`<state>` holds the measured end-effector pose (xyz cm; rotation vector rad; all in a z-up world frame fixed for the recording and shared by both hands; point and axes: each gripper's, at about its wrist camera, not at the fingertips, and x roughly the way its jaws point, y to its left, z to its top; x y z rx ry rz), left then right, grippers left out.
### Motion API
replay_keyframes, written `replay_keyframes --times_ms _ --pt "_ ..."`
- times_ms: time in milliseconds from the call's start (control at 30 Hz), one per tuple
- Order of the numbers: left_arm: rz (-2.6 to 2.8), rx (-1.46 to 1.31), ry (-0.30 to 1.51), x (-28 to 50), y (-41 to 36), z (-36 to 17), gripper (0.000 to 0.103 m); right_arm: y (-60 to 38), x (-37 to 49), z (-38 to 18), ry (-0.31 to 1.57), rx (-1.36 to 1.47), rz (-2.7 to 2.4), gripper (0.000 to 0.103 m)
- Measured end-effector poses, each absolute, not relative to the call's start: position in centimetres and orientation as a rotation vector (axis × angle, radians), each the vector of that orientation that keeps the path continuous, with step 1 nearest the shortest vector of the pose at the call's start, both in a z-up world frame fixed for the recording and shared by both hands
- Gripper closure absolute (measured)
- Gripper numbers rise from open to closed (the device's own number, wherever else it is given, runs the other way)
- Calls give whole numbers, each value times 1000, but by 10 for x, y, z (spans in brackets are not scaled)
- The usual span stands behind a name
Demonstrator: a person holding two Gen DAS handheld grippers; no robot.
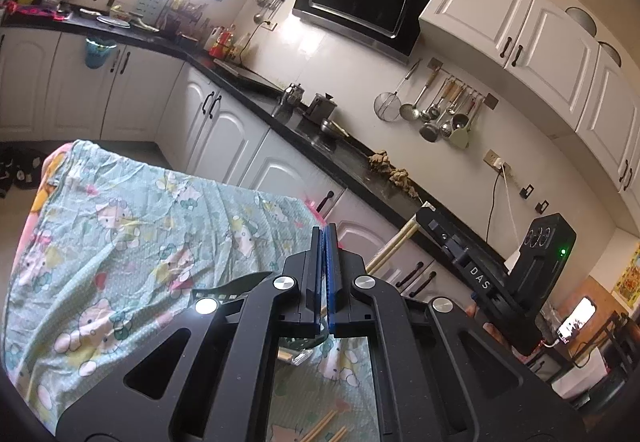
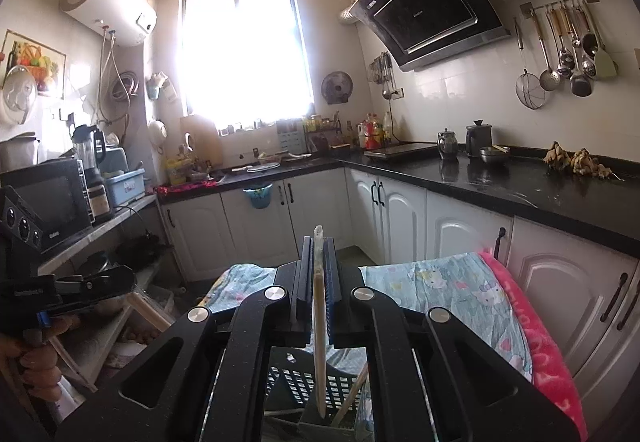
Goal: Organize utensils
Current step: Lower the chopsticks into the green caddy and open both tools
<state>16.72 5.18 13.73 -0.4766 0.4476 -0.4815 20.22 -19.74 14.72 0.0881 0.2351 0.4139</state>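
My right gripper is shut on a pale chopstick that stands upright, its lower end over a black perforated utensil basket. Another chopstick leans in the basket. My left gripper is shut with nothing between its pads, held above the cloth-covered table. Loose chopsticks lie on the cloth below it. The right gripper's body shows in the left wrist view with chopsticks sticking up beside it.
A black counter with white cabinets runs along the back and right walls. Hanging ladles and a strainer are on the wall. A shelf with a microwave stands at the left. A pink blanket edge borders the table.
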Motion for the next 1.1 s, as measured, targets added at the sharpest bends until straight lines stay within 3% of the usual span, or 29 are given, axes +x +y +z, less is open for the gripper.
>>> replay_keyframes --times_ms 1000,1100 --pt "-384 -419 609 196 44 65 103 -173 227 79 396 42 381 97" --pt "-373 -426 611 196 47 64 103 -174 228 75 418 44 375 88"
